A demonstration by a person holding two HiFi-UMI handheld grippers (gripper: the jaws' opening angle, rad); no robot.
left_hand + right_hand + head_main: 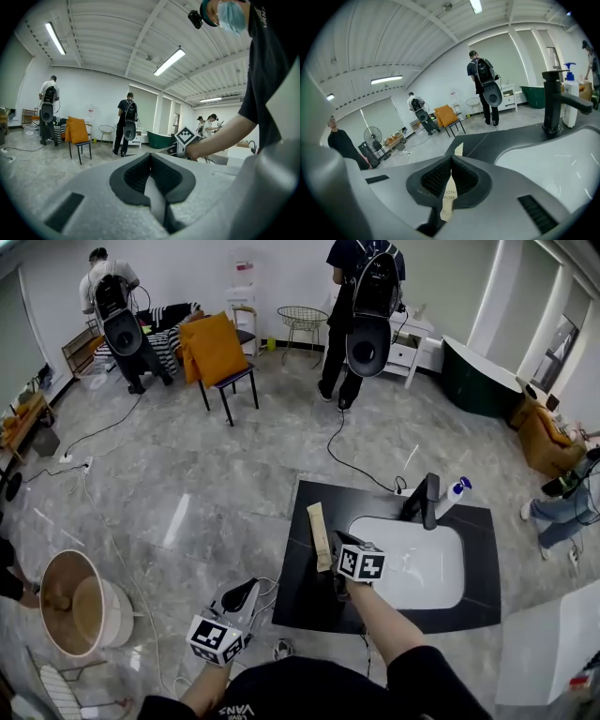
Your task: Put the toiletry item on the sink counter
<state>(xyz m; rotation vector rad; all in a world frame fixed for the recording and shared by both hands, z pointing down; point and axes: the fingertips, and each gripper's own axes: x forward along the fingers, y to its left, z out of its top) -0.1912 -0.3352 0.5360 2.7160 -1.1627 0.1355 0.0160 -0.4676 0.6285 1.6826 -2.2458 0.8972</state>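
Note:
A tan toothbrush box (320,535) stands nearly upright over the left part of the black sink counter (298,577), with my right gripper (336,546) shut on its lower end. In the right gripper view the box (449,199) is pinched between the dark pads and its tip pokes out past them above the counter (497,138). The white basin (422,563), a black faucet (427,499) and a white pump bottle (456,493) lie to the right. My left gripper (246,590) hovers over the floor left of the counter, shut and holding nothing (150,157).
A round wooden tub (75,604) sits on the floor at the left. A chair with an orange cushion (217,352) and two people carrying equipment stand at the back. Cables cross the floor (347,460). A white unit (553,643) stands right of the counter.

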